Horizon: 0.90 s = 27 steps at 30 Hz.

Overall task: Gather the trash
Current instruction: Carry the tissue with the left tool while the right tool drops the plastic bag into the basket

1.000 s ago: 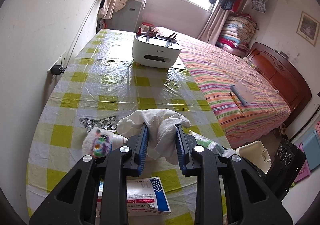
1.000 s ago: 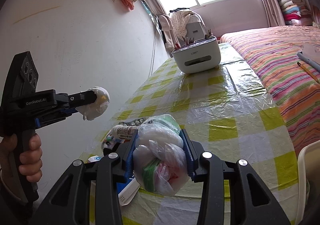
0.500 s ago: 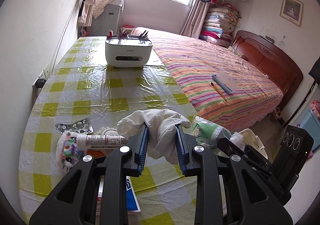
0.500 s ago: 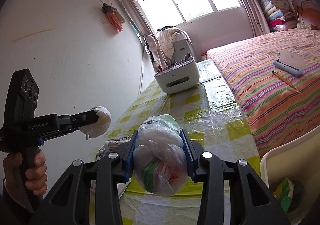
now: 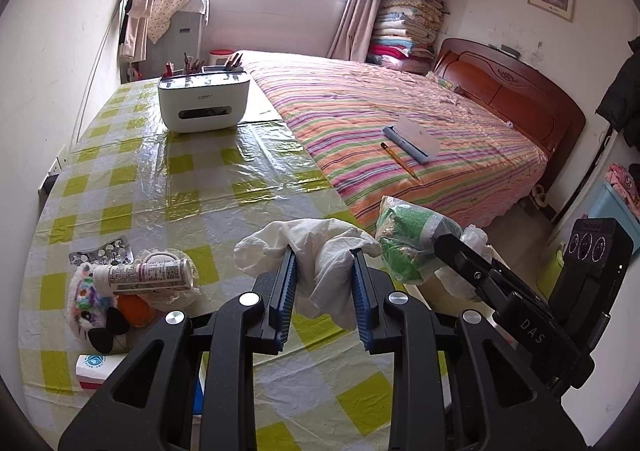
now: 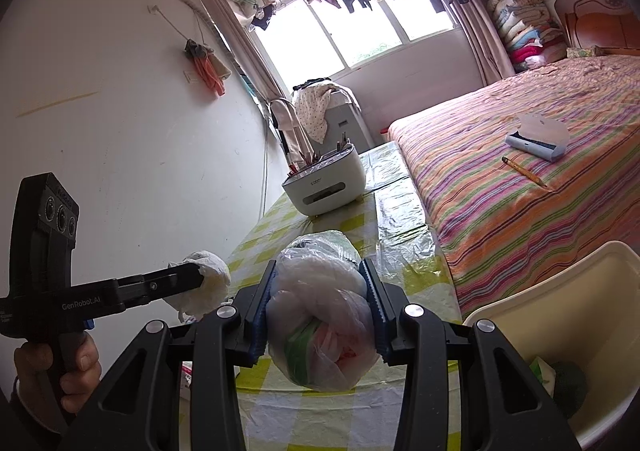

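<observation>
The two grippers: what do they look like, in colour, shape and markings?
Both the left gripper and the right gripper are matte black, with angular frames, silver round screws and blue ribbed fingers. Side views show white lettering, "GenRobot.AI" on the left, "DAS" on the right, and a black block with three round lenses.

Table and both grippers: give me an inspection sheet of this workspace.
Surface: table under a yellow checked plastic cover.
Job's things: crumpled tissue, bag of trash, bin beside the table.
Clutter: tube, pill strip, plush toy, white organizer.
Grippers: left gripper shut on the tissue; right gripper shut on the bag.
Cables: wall plug.
Surroundings: bed.
</observation>
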Tool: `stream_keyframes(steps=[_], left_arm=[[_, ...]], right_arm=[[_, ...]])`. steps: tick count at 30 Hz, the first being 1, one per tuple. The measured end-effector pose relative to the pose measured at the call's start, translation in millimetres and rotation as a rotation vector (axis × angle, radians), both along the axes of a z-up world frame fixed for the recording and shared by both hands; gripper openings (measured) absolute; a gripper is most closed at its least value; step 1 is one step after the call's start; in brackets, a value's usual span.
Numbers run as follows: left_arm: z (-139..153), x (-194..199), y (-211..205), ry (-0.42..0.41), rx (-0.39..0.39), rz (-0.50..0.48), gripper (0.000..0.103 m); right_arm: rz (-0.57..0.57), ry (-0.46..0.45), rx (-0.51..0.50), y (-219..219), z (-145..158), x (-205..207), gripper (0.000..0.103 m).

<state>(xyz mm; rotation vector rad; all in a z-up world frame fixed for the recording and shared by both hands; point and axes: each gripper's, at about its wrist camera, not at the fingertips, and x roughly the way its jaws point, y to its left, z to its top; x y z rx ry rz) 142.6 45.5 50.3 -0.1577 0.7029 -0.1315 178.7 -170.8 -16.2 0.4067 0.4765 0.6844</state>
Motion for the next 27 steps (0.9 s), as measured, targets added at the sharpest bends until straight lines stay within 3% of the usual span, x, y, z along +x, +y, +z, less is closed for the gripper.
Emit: stream_keyframes(steps=[27], left_arm=[[-18,14,-48,0.049,0.032,-0.102,0.025]], right_arm=[[-0.17,0.02,0.058,-79,-5,0,0.04]])
